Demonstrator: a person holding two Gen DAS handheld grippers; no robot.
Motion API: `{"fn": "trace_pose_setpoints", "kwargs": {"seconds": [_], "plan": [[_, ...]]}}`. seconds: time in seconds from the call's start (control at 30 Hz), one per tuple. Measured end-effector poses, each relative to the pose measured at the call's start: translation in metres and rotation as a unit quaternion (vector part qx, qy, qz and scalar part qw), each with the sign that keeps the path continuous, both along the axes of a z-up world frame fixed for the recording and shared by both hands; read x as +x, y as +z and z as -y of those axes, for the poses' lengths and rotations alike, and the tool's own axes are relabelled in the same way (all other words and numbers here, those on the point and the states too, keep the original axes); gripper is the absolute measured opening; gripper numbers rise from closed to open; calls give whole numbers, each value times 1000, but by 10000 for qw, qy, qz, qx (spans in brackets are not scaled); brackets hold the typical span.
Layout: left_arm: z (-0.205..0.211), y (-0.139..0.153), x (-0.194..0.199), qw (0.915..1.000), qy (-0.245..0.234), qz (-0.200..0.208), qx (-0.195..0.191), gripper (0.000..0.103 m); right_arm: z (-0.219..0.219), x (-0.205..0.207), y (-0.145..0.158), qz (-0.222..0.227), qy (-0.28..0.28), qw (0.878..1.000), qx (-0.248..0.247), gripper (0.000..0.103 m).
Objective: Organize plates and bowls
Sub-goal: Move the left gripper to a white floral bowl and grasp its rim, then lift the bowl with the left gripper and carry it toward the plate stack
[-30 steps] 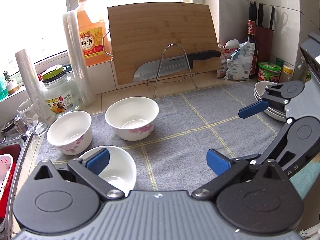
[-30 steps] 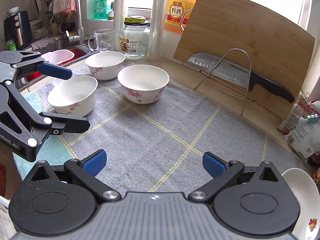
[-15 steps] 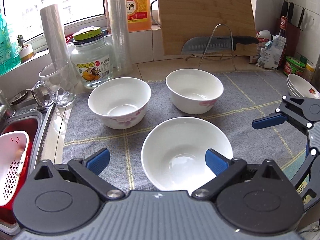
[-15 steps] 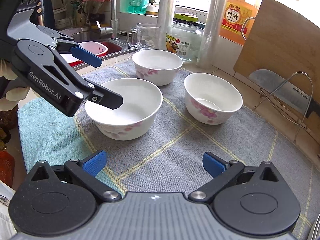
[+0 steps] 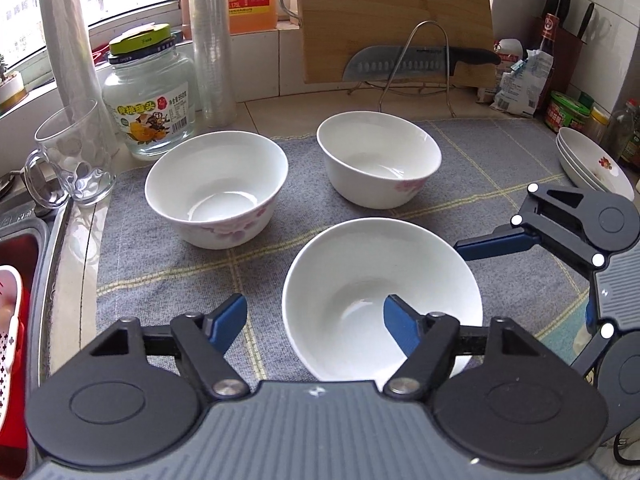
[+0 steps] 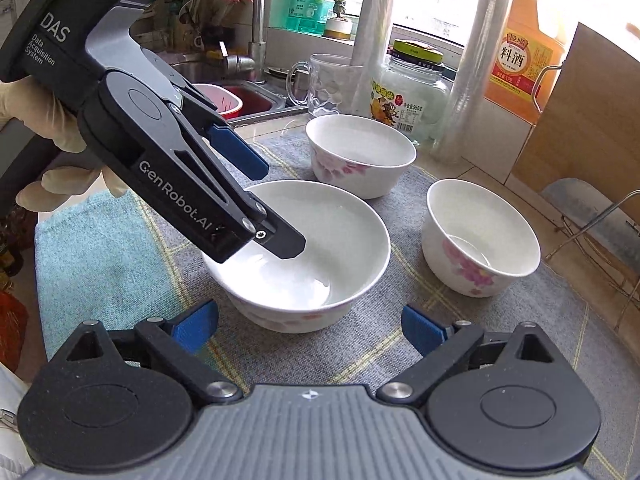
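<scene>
Left tool (image 5: pixel 314 322) straddles the near wall of the nearest bowl (image 5: pixel 360 280), one finger inside, one outside; jaws closing, pads not yet pressing. Right tool (image 6: pixel 310 322), jaws apart and closing with nothing between them, hovers just short of that bowl. Bowl stands on the grey mat (image 5: pixel 500 168) on the bench. Two more bowls (image 5: pixel 216 188) (image 5: pixel 378 160) stand behind, apart. Stacked plates (image 5: pixel 592 164) lie at the mat's far right.

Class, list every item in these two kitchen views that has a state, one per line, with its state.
Near bowl: upright, empty, rim between closing left gripper jaws.
Left rear bowl: upright, empty.
Right rear bowl: upright, empty.
Glass jar: lidded.
Right gripper: closing, nothing between.
</scene>
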State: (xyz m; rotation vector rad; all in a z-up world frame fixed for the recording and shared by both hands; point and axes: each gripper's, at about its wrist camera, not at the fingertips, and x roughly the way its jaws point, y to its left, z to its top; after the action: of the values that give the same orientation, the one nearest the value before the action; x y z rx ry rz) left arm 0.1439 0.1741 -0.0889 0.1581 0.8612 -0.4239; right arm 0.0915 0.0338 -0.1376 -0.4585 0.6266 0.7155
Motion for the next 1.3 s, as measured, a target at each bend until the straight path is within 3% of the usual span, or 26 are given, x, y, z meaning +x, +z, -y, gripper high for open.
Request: {"fn": "trace_pose_setpoints", "kwargs": {"seconds": [0.13,0.37,1.3], "plan": [[2,-2,1,9999,-121,-87,-27,60,-5,0,1,17,77,10000,-2,91],[1,-3,7,9996,-168,-173,-161,53,-8,-3,2,71,147,9999,5,85],[19,12,0,9988,-434,-129,-193,52,5,-16,19,34,-31,10000,59,82]]}}
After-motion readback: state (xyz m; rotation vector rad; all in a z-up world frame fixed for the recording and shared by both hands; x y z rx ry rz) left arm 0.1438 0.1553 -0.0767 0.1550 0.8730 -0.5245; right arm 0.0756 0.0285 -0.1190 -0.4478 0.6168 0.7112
